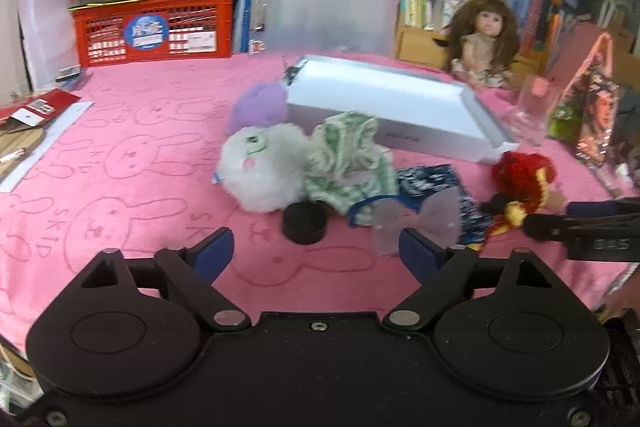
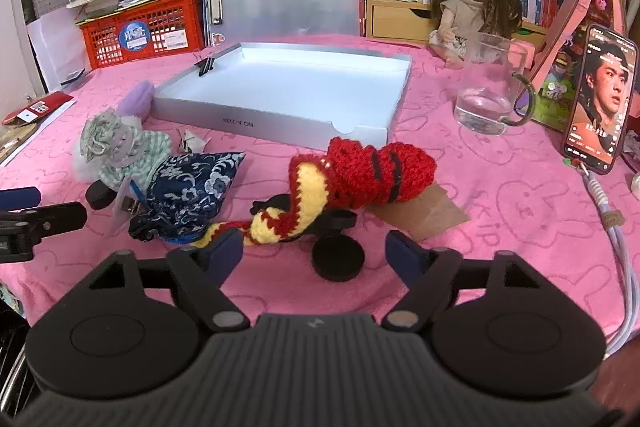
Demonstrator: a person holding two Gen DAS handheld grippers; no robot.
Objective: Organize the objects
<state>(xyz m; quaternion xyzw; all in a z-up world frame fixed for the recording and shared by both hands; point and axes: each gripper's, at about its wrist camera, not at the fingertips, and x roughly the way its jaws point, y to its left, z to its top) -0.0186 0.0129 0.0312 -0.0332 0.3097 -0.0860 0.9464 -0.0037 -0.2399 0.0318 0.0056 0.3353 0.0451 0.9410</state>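
A shallow white box (image 2: 288, 87) lies open on the pink cloth; it also shows in the left wrist view (image 1: 384, 107). In front of it lie a fluffy white plush in green striped cloth (image 1: 272, 163), a blue patterned pouch (image 2: 188, 187), a red and yellow knitted toy (image 2: 352, 179) and two black round pucks (image 1: 305, 223) (image 2: 338, 259). My left gripper (image 1: 316, 247) is open just short of its puck. My right gripper (image 2: 314, 251) is open, with the other puck and the knitted toy's tail between its fingers.
A doll (image 2: 472, 3) sits at the back right, next to a glass mug (image 2: 492, 87) with water and a propped phone (image 2: 600, 99). A red crate (image 2: 140, 27) with books stands at the back left. A cable (image 2: 616, 247) runs along the right edge.
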